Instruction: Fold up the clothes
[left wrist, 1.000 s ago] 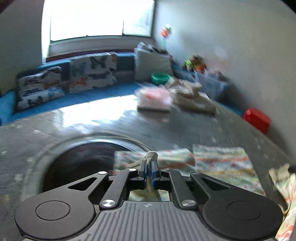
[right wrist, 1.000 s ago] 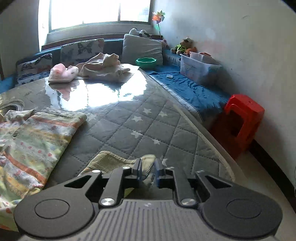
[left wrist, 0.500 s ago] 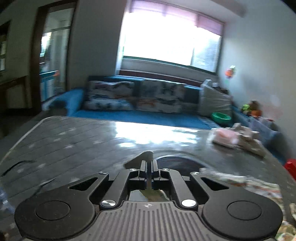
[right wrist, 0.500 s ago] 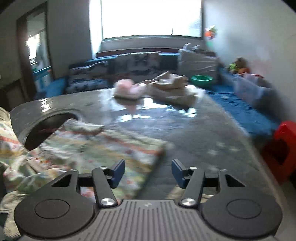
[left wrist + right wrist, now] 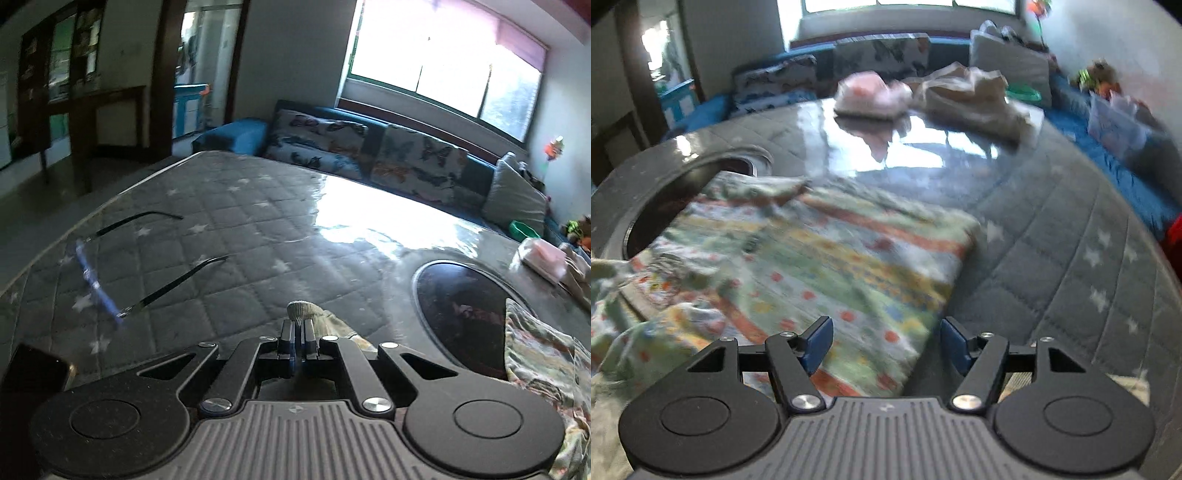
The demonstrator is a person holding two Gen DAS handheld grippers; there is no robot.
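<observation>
Left gripper (image 5: 297, 334) jaws were clamped on ribbed cuff (image 5: 302, 310) of patterned garment (image 5: 820, 254). Right gripper (image 5: 884, 343) jaws stood wide apart, empty, above garment's near edge. Garment lay spread on quilted table (image 5: 1052, 229), partly over round dark opening (image 5: 461, 291). Eyeglasses (image 5: 122, 266) lay left.
</observation>
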